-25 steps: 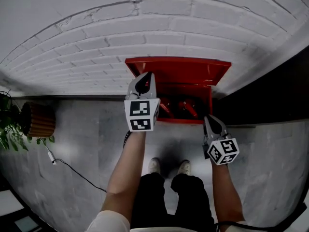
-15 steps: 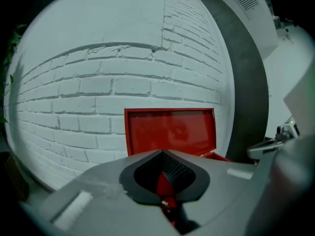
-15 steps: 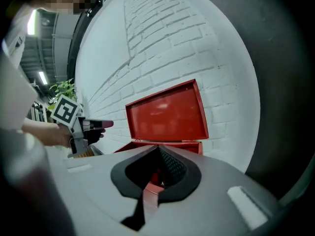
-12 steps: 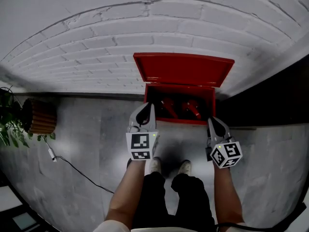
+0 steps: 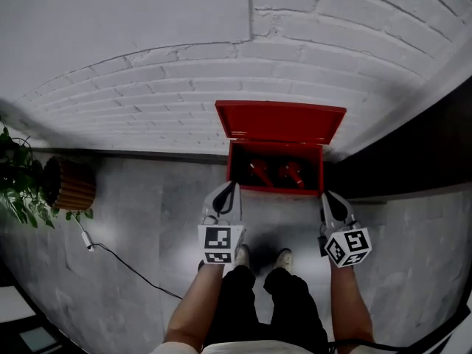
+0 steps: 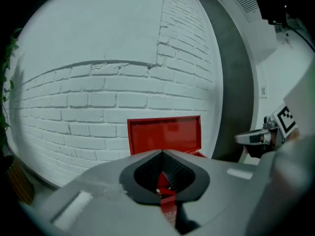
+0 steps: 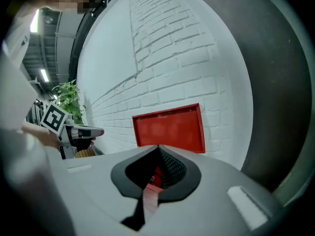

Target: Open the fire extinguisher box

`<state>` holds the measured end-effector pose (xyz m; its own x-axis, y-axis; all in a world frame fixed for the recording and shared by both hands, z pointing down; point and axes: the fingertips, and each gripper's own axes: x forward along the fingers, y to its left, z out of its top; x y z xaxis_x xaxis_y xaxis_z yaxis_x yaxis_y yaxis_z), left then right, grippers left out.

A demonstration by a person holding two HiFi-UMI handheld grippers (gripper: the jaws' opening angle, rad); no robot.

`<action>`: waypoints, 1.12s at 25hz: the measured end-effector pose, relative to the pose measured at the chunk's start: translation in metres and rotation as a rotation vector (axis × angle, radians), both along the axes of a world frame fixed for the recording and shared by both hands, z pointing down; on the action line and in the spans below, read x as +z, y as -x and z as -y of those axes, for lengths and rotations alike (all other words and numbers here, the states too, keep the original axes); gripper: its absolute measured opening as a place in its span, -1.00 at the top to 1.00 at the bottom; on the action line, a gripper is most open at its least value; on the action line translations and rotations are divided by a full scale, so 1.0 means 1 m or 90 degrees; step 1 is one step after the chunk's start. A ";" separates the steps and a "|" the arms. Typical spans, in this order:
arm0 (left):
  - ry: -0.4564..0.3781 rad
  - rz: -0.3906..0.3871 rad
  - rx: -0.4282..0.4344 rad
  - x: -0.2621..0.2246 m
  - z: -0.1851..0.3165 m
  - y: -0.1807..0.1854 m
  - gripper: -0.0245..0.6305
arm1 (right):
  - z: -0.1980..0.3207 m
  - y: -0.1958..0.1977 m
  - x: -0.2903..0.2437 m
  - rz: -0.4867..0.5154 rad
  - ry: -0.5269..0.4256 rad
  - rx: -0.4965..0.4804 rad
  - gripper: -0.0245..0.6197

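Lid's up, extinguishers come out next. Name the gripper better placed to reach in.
Left, narrowly. The left gripper points squarely at the fire extinguisher box; the right gripper sits just outside its right edge, beside the dark wall. Both are shut and empty.

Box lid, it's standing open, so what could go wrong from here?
1. The lid is upright by the wall with neither the left gripper nor the right gripper on it; it might fall shut.
2. A cable lies on the floor off to the left; stepping that way could snag it.
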<state>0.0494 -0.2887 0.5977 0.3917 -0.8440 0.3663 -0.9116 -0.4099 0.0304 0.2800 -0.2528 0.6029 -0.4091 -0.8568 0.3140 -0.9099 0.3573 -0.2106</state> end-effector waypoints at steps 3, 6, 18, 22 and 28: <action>-0.005 0.006 0.003 -0.038 -0.003 0.002 0.91 | -0.007 -0.001 -0.035 -0.002 -0.005 -0.003 0.91; -0.003 0.008 0.002 -0.076 -0.014 0.003 0.91 | -0.013 0.001 -0.076 0.005 -0.015 -0.010 0.91; -0.022 0.000 0.025 -0.185 -0.048 -0.015 0.91 | -0.039 0.005 -0.198 -0.027 -0.065 -0.019 0.92; -0.036 -0.003 0.027 -0.203 -0.054 -0.015 0.91 | -0.048 0.001 -0.217 -0.031 -0.080 -0.016 0.91; -0.043 -0.001 0.029 -0.207 -0.048 -0.021 0.91 | -0.045 -0.008 -0.225 -0.035 -0.087 -0.005 0.92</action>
<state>0.0701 -0.2404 0.3910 0.4306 -0.8482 0.3083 -0.8920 -0.4520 0.0022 0.2883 -0.2078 0.3781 -0.4008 -0.8902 0.2167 -0.9161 0.3857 -0.1101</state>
